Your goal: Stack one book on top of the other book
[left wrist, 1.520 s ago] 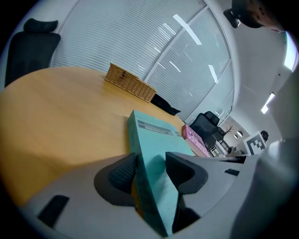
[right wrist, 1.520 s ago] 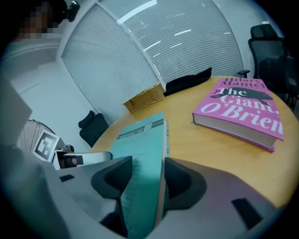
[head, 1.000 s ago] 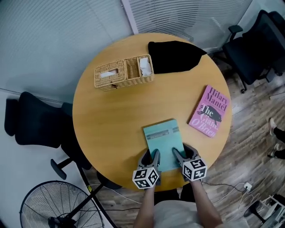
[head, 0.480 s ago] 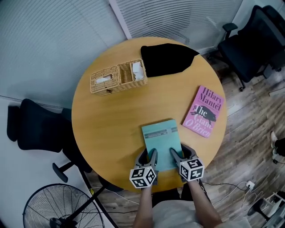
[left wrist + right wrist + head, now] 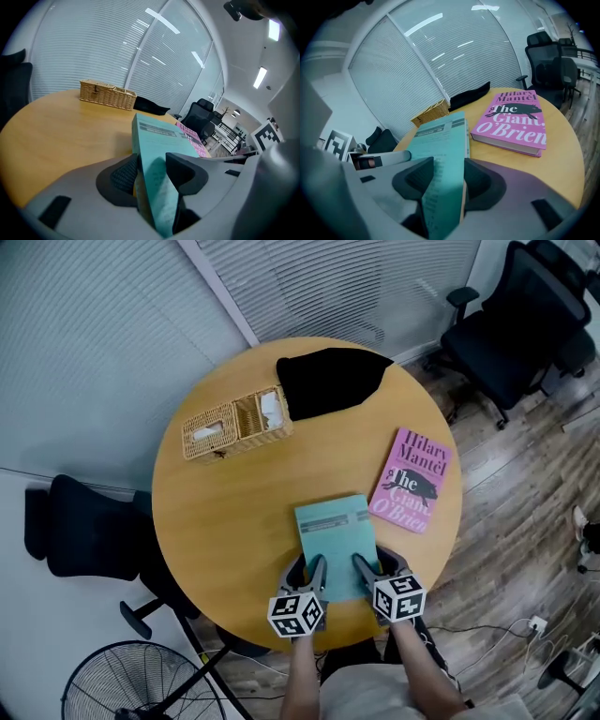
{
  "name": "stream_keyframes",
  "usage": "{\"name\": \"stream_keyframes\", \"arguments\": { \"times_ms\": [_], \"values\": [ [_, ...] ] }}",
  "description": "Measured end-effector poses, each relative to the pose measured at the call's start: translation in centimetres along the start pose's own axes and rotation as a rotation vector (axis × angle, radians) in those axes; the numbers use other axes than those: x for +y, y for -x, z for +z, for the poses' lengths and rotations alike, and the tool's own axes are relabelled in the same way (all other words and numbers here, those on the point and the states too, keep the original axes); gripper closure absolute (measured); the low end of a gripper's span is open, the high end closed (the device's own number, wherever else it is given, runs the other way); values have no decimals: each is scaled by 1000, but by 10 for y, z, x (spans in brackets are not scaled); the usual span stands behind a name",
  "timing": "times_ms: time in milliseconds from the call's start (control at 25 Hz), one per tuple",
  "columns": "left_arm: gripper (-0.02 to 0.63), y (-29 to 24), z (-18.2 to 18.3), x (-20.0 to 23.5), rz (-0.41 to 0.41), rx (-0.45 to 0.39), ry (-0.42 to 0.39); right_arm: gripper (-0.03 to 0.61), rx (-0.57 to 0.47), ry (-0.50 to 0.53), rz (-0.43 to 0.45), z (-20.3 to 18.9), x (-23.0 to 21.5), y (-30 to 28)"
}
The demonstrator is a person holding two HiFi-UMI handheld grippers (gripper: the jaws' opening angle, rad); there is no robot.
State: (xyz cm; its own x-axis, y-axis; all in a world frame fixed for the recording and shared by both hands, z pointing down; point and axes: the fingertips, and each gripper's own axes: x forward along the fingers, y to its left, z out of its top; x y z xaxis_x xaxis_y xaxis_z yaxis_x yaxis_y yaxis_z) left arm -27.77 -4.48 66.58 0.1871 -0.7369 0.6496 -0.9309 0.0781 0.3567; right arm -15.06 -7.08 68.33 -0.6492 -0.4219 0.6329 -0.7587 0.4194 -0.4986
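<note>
Since a second ago, the teal book (image 5: 335, 529) has been drawing closer to the pink book (image 5: 411, 479), and their nearest corners are now almost meeting in the head view.

Nearest the person, two forearms are reaching out from the bottom edge, each hand holding a gripper with a marker cube on top. The left gripper (image 5: 309, 568) is pinching the near left part of the teal book, with its jaws pressing on the cover from both sides, as the left gripper view is showing. The right gripper (image 5: 368, 564) is pinching the near right part of the same book in the same way, its dark pads closing on the pages and cover. The teal book is lying lengthwise away from the person, over the near part of the round wooden worktop (image 5: 234, 512). Whether its underside is resting on the wood cannot be told.

Just beyond and to the right, the pink book is lying flat, cover up, near the worktop's right edge, angled slightly.

Farther off, on the left of the far half, a wicker basket (image 5: 234, 423) is sitting with two compartments. Just beside it to the right, a black cloth (image 5: 328, 381) is lying at the far edge.

Around the worktop, a black office chair (image 5: 84, 531) is standing at the left, a floor fan (image 5: 122, 681) at the near left, and another black chair (image 5: 506, 334) at the far right.
</note>
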Motion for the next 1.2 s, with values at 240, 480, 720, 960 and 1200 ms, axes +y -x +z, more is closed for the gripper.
{"name": "stream_keyframes", "arguments": {
  "times_ms": [240, 480, 720, 960, 1200],
  "values": [
    [407, -12, 15, -20, -41, 4, -48, 370, -37, -33, -27, 16, -15, 11],
    [407, -34, 31, -50, -104, 25, -126, 370, -81, -82, -67, 29, -39, 26],
    [407, -55, 42, -78, -165, 35, -171, 370, -110, -111, -100, 39, -62, 41],
    [407, -76, 57, -104, -240, 50, -229, 370, -152, -160, -134, 50, -80, 54],
    [408, -95, 79, -122, -293, 54, -275, 371, -179, -176, -134, 62, -89, 60]
  ]
}}
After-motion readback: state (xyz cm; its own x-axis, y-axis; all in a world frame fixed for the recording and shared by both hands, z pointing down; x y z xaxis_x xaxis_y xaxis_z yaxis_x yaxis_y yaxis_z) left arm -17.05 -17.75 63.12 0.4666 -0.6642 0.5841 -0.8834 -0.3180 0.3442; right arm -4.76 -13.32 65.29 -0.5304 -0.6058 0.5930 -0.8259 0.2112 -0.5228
